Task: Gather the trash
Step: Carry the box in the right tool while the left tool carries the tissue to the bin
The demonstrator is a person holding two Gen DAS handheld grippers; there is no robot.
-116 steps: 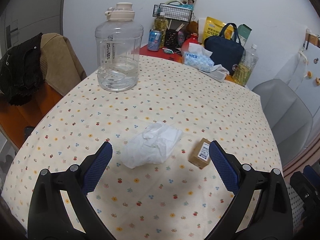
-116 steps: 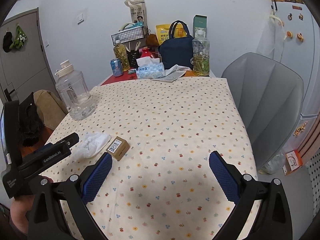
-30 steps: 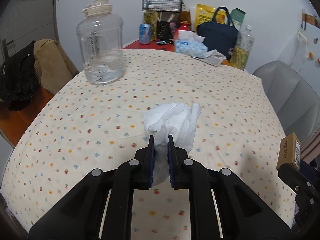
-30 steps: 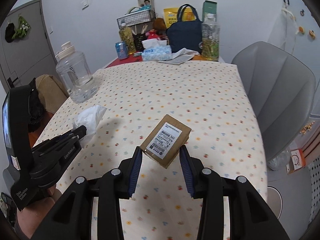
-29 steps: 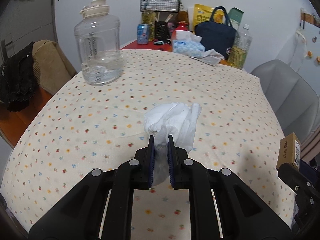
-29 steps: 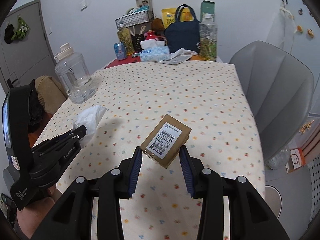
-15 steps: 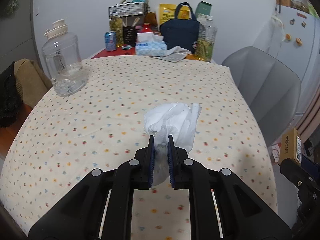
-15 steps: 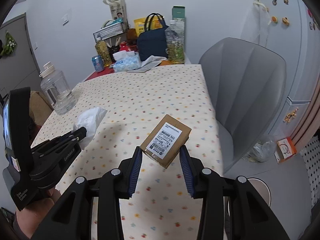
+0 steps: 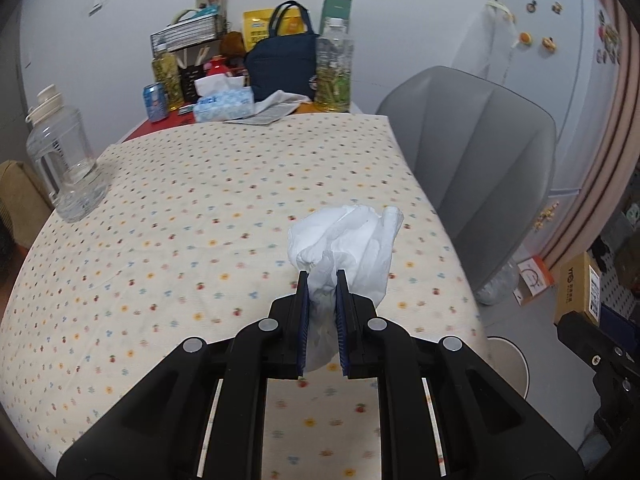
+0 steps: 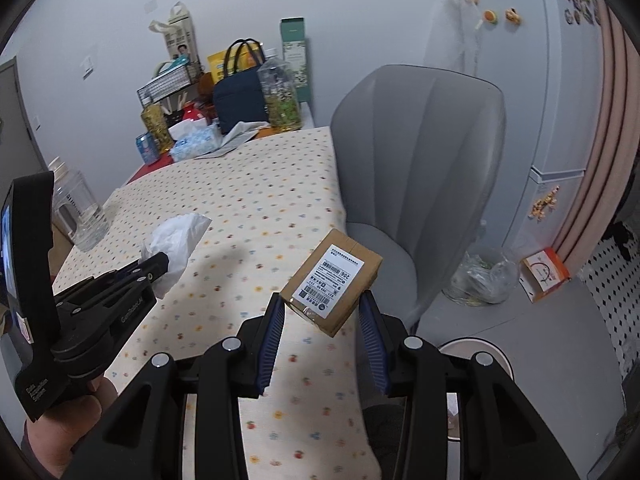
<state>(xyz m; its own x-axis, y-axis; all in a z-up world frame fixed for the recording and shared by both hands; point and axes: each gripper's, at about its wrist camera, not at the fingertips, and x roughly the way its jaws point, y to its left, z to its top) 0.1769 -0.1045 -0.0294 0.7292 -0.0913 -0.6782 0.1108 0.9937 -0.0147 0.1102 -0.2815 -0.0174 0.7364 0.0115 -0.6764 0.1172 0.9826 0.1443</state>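
Left wrist view, near to far. The left hand-held gripper [image 9: 322, 280] occupies the lower centre of the frame, its blue pads clenched on a crumpled white tissue [image 9: 344, 240]. The tissue bulges above and beyond the fingertips and is held clear of the table [image 9: 160, 240], which carries a cream cloth with a small dotted print. At the right edge of the frame, the brown cardboard box [image 9: 580, 292] shows above part of the other tool. Below it, at lower right, lies the rim of a round white bin [image 9: 512, 364] on the floor. A grey chair [image 9: 480, 168] stands at the right side of the table. At the left edge, a clear water jug [image 9: 64, 156] stands upright on the cloth. At the far end, upper centre, sit a blue tissue pack [image 9: 224, 104], a navy bag [image 9: 284, 64] and a clear bottle [image 9: 334, 72].

Right wrist view, near to far. The right hand-held gripper [image 10: 322, 312] fills the lower centre, its blue pads grasping the box [image 10: 332, 280] by two opposite sides. The box is tilted, its white label facing the camera, and is held above the right edge of the table [image 10: 248, 208]. The bin [image 10: 476, 350] shows just beyond the right finger. At lower left, the left hand-held gripper [image 10: 154, 262] holds the tissue [image 10: 176, 240] above the cloth. The chair [image 10: 420, 152] stands beyond the box, in the centre right of the frame.
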